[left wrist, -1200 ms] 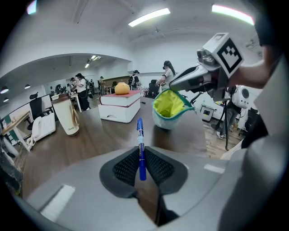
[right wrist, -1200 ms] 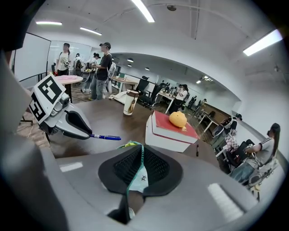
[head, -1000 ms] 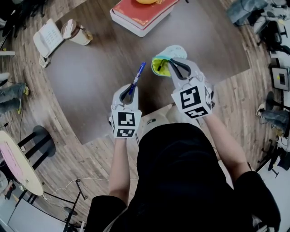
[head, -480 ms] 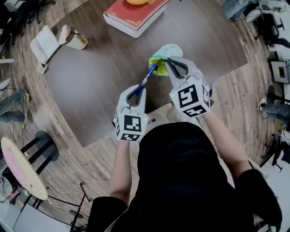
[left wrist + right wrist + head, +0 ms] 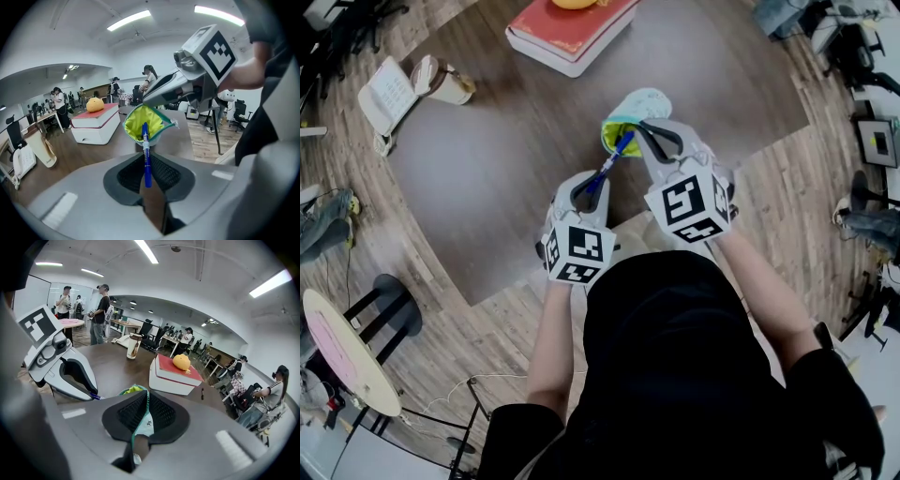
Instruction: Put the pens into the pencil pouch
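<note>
An orange object (image 5: 181, 362) rests on a thick red book (image 5: 567, 36); phone (image 5: 386, 94) just beside a cup (image 5: 442, 81).

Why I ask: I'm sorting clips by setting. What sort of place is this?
Most likely an open-plan office: people stand around an office chair in the background, strip lights run along the ceiling, and a desk phone sits on the brown table.

Glossy plastic pen (image 5: 146, 157), soft cloth pouch (image 5: 157, 123) with smooth lining, matt smooth bench (image 5: 487, 159), grainy wood-plank floor (image 5: 441, 328).
</note>
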